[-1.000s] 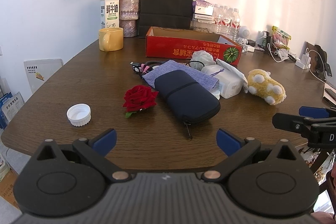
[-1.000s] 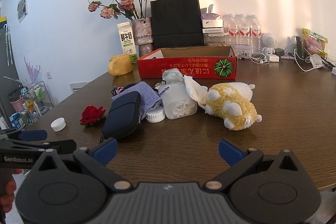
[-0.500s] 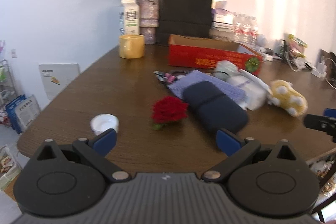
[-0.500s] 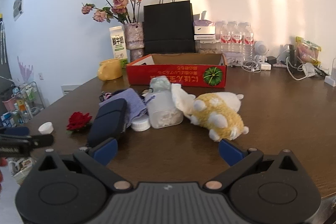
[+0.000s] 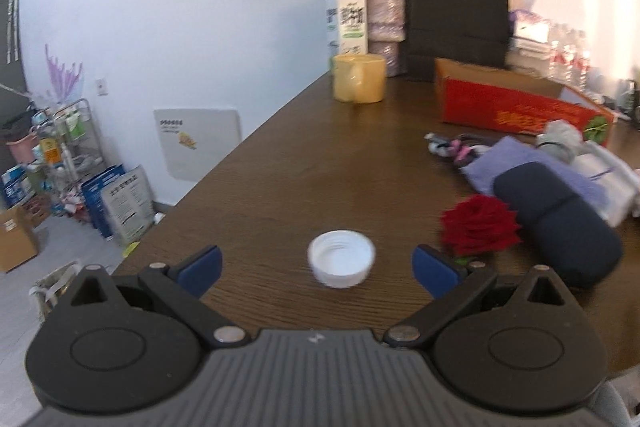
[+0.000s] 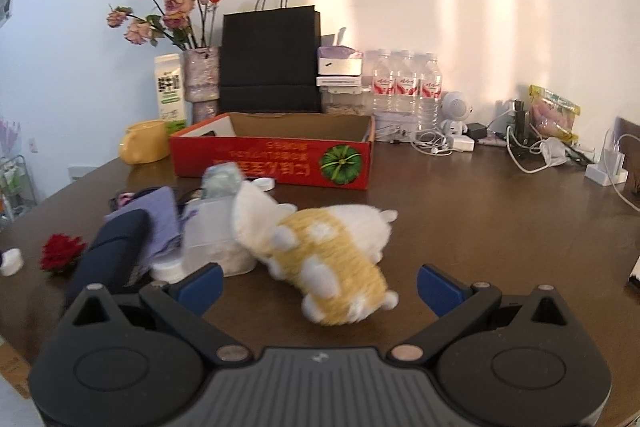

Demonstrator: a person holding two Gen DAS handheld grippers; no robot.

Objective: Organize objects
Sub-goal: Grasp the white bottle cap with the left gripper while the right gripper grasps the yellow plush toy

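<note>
From the left wrist, our left gripper (image 5: 316,269) stands spread wide, the white cap (image 5: 341,263) lying centred between its fingers; we should settle low and close evenly, minding the table (image 5: 304,171) edge close at left. From the right wrist, our right gripper (image 6: 320,283) gapes around the plush toy (image 6: 328,259); bare wood lies rightward.

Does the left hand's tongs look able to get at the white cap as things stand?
Probably yes. The left tongs are open, and the white cap lies alone on the table straight ahead between their tips; the red rose sits off to one side.
</note>
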